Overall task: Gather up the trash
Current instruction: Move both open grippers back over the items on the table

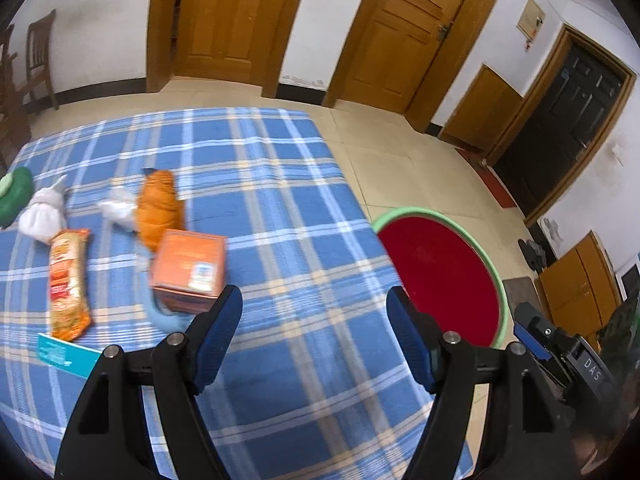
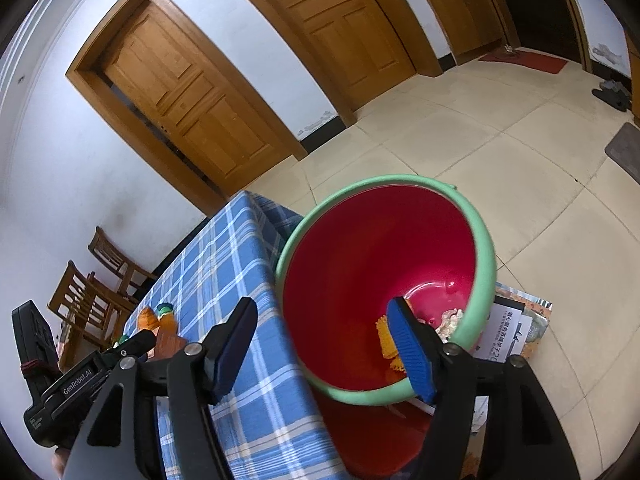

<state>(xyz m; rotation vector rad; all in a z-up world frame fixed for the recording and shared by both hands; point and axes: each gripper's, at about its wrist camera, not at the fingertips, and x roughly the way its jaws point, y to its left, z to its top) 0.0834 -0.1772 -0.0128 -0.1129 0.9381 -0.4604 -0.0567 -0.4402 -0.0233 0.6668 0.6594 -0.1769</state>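
On the blue plaid tablecloth (image 1: 280,184) lie an orange box (image 1: 188,268), a long orange snack packet (image 1: 68,284), a crumpled orange bag (image 1: 158,208) and two white tissue wads (image 1: 44,216). My left gripper (image 1: 316,300) hovers over the cloth to the right of the box, open, with nothing between its fingers. A red bucket with a green rim (image 2: 486,256) stands on the floor by the table's edge. An orange wrapper (image 2: 384,340) and pale crumpled scraps (image 2: 450,318) lie at its bottom. My right gripper (image 2: 322,312) hangs open and empty over the bucket's near rim.
A green object (image 1: 14,196) and a teal card (image 1: 64,354) lie at the table's left side. Printed papers (image 2: 508,332) lie on the floor beside the bucket. Wooden chairs (image 2: 92,292) stand beyond the table. Tiled floor stretches toward the wooden doors (image 1: 228,20).
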